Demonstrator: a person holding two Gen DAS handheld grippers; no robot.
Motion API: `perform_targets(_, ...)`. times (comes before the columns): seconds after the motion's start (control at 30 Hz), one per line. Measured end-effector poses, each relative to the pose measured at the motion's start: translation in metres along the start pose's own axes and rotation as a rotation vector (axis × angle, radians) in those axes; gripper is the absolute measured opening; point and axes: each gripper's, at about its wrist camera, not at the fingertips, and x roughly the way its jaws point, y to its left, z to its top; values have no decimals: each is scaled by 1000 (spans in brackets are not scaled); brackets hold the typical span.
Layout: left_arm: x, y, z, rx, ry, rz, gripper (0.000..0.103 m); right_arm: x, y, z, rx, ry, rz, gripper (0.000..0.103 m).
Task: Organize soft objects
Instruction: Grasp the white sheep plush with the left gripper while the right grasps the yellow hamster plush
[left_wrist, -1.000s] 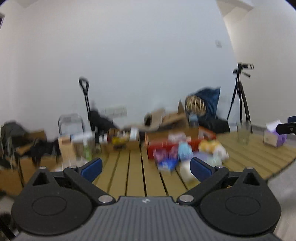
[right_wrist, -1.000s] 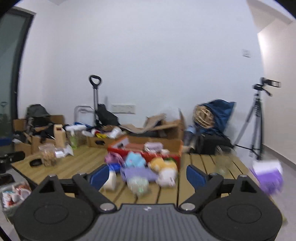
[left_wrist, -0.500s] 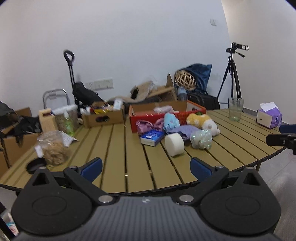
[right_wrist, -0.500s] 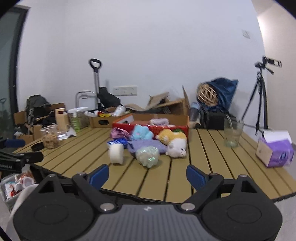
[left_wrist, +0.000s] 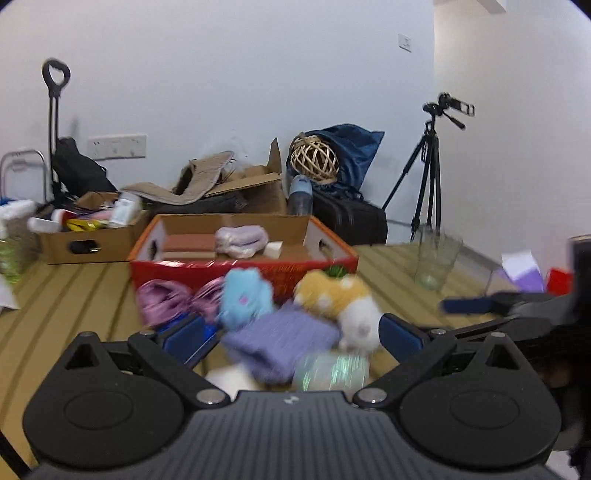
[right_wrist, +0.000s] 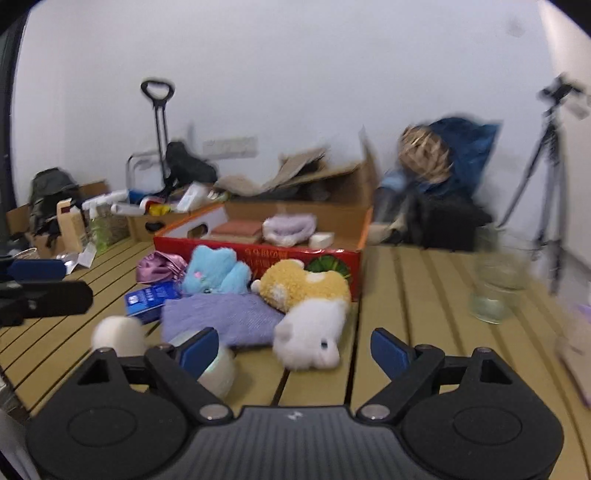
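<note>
1. Left claw (left_wrist: 290, 336) spread wide, gripping nothing; now pushed in close over the heap of soft things, where half a second ago stood back past the tabletop (left_wrist: 55, 295) edge.
2. Right claw (right_wrist: 293, 347) likewise spread and empty, also nearer than before, hovering just short of the white plush (right_wrist: 310, 332).
3. Just ahead, bunched together and touching: lilac knitted cloth (right_wrist: 221, 317), blue plush (right_wrist: 216, 271), yellow plush (right_wrist: 306, 284), shiny pink pouch (right_wrist: 159, 267), white roll (right_wrist: 118, 334) and a blue packet (right_wrist: 149, 297).
4. Glittery ball (left_wrist: 332, 371) lying at the near edge of the heap, partly hidden behind the left claw body.
5. Behind the heap, red cardboard box (right_wrist: 258, 256) holding a folded lilac fluffy item (right_wrist: 290, 227), a reddish flat block (right_wrist: 236, 229) and a small white piece (right_wrist: 321, 240).
6. Farther left, brown carton (left_wrist: 88, 242) crammed with bottles and packets, too blurred to name.
7. Off to the right, glass (right_wrist: 495, 291) standing upright, well apart.
</note>
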Motion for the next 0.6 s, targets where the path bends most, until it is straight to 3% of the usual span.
perform_targets(0.13,51,7,14,-92,71,50,97,66,-34,37,23,63,101,84)
perform_targets(0.23,67,9,19,-134,74,38,95,107,-43,54,7,86,169,84)
perform_targets(0.3,72,1,16,-82,60,28,95,132,-47,55,31,111,216,79)
perform_targets(0.33,75,-3,13,-58,62,26,95,141,-50,54,58,124,224,67)
perform_targets(0.43,80,-13,6,-39,101,25,85,133,-62,46,146,95,199,43)
perform_targets(0.6,55,-31,-5,-55,136,-45,77,69,-81,14,269,45,82,36)
